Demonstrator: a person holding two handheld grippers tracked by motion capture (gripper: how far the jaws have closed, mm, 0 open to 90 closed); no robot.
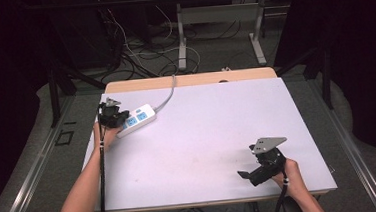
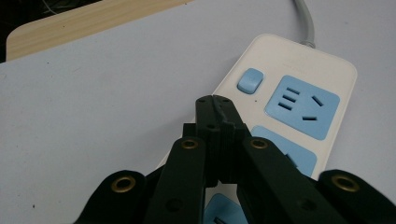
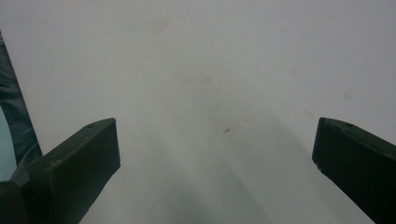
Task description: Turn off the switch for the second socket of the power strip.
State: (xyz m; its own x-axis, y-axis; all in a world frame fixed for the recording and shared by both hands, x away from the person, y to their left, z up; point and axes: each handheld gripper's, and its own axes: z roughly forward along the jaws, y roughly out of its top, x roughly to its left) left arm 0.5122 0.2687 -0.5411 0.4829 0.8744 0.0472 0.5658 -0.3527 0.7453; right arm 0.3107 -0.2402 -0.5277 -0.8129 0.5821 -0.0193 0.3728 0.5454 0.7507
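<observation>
A white table top (image 1: 203, 135) with a pale wooden strip (image 1: 194, 79) along its 12 o'clock edge stands on grey floor, where a tangle of cables (image 1: 142, 54) lies toward 11 o'clock beside the grey metal legs (image 1: 182, 41) of a second desk at 12 o'clock.

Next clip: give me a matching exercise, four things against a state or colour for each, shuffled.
Things:
1. left gripper
2. right gripper
3. power strip switch
4. power strip cord

States or colours:
A. grey, runs off the table's far edge
B. jaws wide apart over bare table
C. blue
D. jaws closed, over the power strip

Pairs: 1-D, 2-B, 3-C, 4-A
</observation>
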